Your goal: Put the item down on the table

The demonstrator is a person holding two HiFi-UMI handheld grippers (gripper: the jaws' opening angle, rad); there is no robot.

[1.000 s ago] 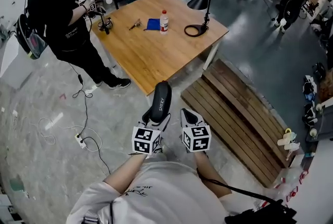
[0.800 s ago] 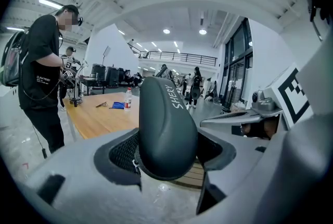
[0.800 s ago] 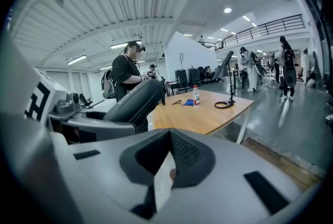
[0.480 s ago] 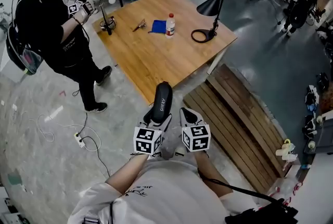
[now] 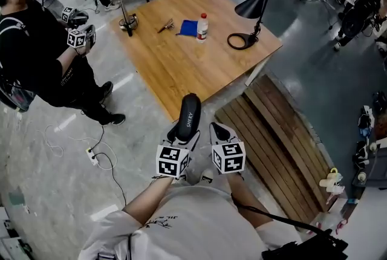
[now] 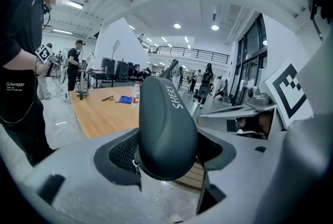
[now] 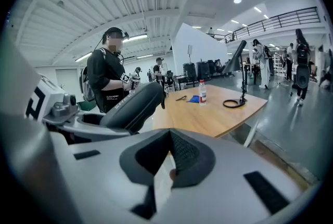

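A dark grey oblong case [image 5: 188, 112] with white lettering stands up out of my left gripper [image 5: 182, 135], whose jaws are shut on its lower end. In the left gripper view the case [image 6: 165, 124] fills the middle, clamped between the wide-set pads of the left gripper [image 6: 166, 152]. My right gripper [image 5: 219, 132] hangs just to the right of it, shut and holding nothing. In the right gripper view its pads meet at the right gripper [image 7: 169, 163], and the case [image 7: 132, 106] shows at the left. Both grippers are over the floor, short of the wooden table [image 5: 181, 71].
On the table stand a white bottle [image 5: 202, 27], a blue cloth [image 5: 188, 27], a small metal tool [image 5: 166, 26] and a black desk lamp [image 5: 257, 5]. A person in black [image 5: 42, 65] stands left of it. A slatted wooden bench [image 5: 278, 132] lies to the right, cables [image 5: 92, 158] on the floor.
The person in black has stepped away from the table toward the left. The table has slid slightly right and down in view. Both grippers and the case keep their pose.
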